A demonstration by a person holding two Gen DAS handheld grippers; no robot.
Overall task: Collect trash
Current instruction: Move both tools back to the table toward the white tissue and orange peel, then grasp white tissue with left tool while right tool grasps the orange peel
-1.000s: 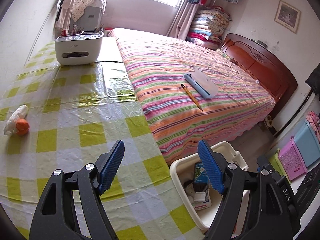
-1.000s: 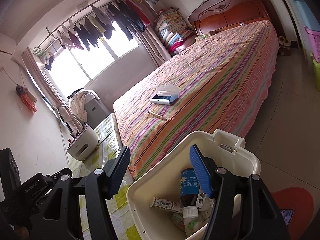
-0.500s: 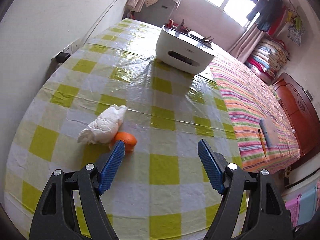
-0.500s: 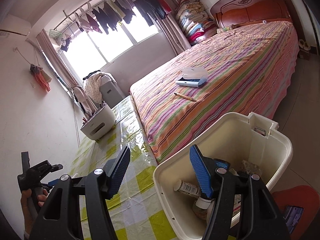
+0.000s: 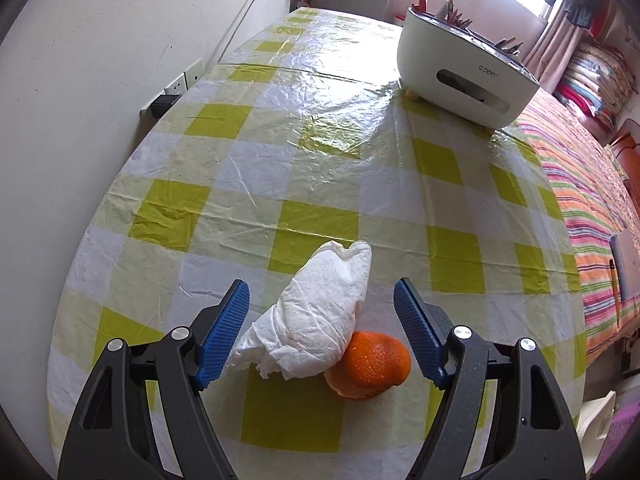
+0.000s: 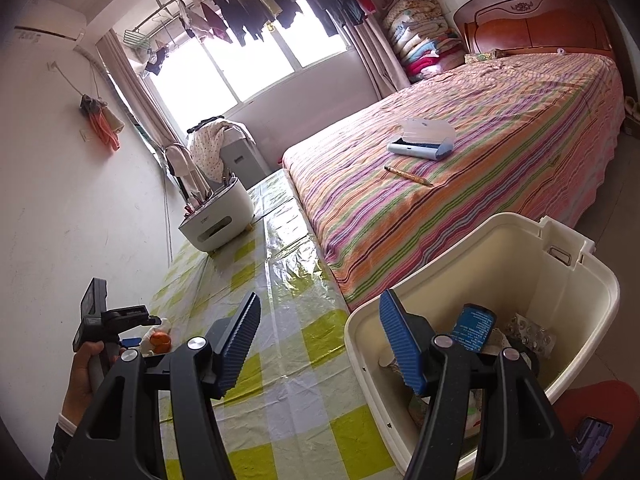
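Observation:
A crumpled white tissue and an orange peel lie touching each other on the green-checked table. My left gripper points down at them with both between its blue pads; the jaws are closing, and the pads do not touch either one. In the right wrist view the left gripper is held by a hand at the table's left, beside the peel. My right gripper stands open and empty over the table edge, next to the cream bin.
The bin holds a dark bottle, a blister pack and other scraps. A white desk organizer stands at the table's far end. The striped bed carries a pencil case and a pencil. A wall runs along the table's left side.
My left gripper swung from the bin side across the table and came down over the tissue and peel, its jaws a little narrower. The right gripper shifted slightly beside the bin.

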